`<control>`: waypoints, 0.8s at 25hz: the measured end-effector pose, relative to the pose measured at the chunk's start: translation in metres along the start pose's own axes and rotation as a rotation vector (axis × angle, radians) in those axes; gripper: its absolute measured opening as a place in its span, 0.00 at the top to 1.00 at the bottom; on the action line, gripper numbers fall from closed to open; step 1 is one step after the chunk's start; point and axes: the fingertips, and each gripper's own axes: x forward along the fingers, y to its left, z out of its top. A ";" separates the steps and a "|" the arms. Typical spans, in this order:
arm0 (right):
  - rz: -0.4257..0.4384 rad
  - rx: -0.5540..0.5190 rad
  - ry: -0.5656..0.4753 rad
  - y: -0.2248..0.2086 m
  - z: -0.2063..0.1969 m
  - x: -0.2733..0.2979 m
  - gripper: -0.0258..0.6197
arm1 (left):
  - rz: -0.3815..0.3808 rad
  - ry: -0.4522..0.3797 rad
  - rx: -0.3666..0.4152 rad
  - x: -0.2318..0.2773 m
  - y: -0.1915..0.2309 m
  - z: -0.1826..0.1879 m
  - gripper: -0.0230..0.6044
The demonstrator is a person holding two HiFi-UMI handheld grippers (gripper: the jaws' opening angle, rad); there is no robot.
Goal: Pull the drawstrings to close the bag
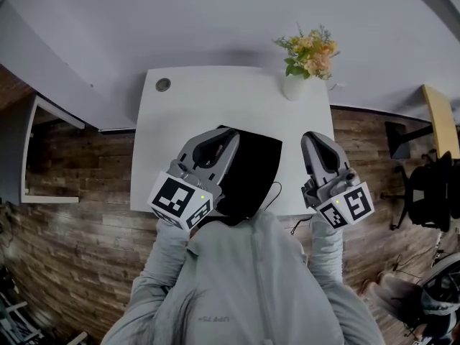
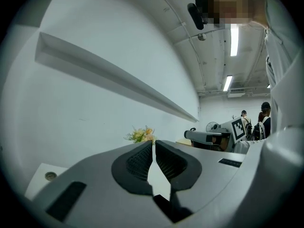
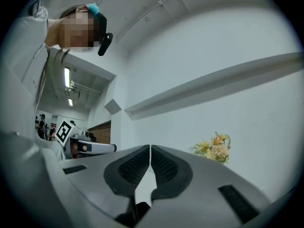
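Observation:
A black bag (image 1: pixel 253 169) lies on the white table (image 1: pixel 180 121), close to its front edge. A thin dark cord (image 1: pixel 274 193) trails off the bag's right front corner. My left gripper (image 1: pixel 228 136) hangs over the bag's left side. Its jaws are shut, tips together, with nothing between them (image 2: pixel 154 144). My right gripper (image 1: pixel 314 136) is to the right of the bag, apart from it. It is shut too, and empty (image 3: pixel 150 148). Both gripper views point up at the wall and ceiling, so neither shows the bag.
A white vase of orange and yellow flowers (image 1: pixel 307 57) stands at the table's far right corner. A round cable hole (image 1: pixel 163 85) is at the far left. An office chair (image 1: pixel 431 189) stands on the wood floor to the right. The wall runs behind the table.

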 end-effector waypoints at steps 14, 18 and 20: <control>-0.139 -0.028 0.018 -0.020 -0.008 -0.004 0.92 | 0.021 0.013 -0.019 -0.003 0.013 -0.009 0.92; -0.137 -0.045 0.044 -0.019 -0.013 -0.002 0.93 | 0.026 0.016 -0.017 -0.003 0.015 -0.009 0.92; -0.133 -0.051 0.054 -0.018 -0.015 -0.001 0.93 | 0.029 0.019 -0.017 -0.003 0.016 -0.010 0.92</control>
